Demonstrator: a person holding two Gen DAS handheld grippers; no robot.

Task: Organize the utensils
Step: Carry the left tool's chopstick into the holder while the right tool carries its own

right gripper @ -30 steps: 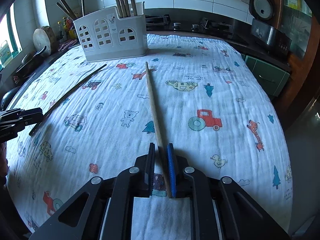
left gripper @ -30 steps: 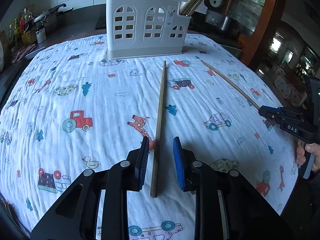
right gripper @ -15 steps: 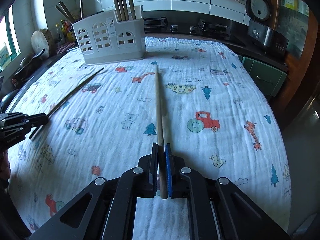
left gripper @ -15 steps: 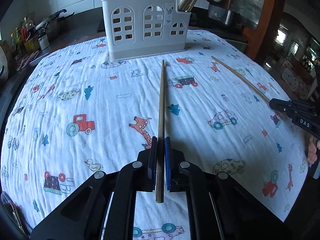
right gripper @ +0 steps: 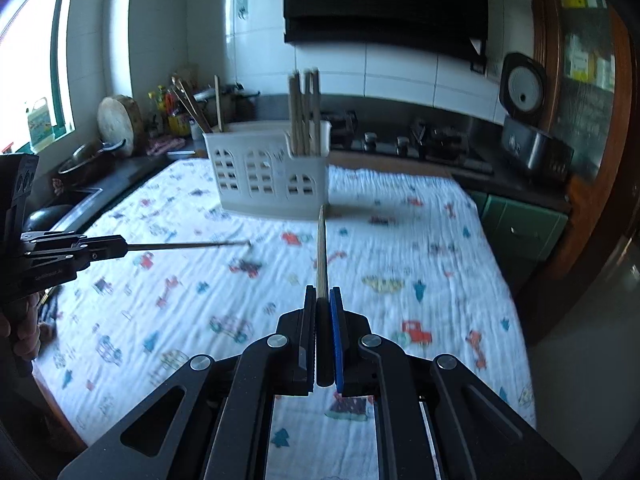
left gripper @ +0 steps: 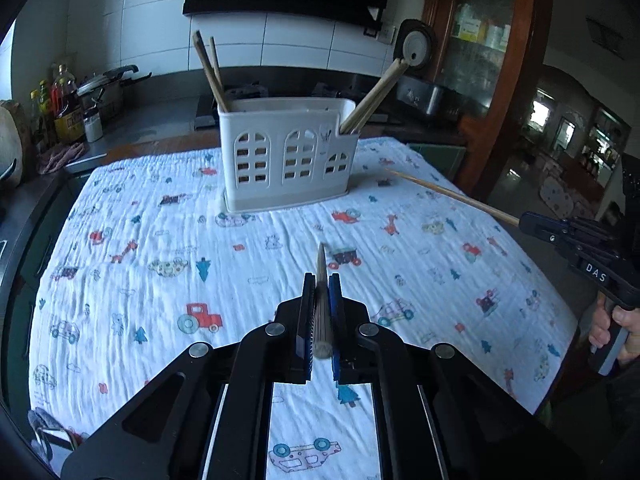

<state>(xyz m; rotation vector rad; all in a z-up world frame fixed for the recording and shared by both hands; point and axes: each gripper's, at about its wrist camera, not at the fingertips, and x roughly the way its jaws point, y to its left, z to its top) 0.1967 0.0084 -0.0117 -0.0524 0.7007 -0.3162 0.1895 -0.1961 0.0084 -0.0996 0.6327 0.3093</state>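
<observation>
Though blurred: chopstick (left gripper: 321, 280) (apparently wooden)

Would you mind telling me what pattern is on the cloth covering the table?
White cloth printed with small cartoon vehicles, animals and trees; clearest in the left wrist view.
</observation>
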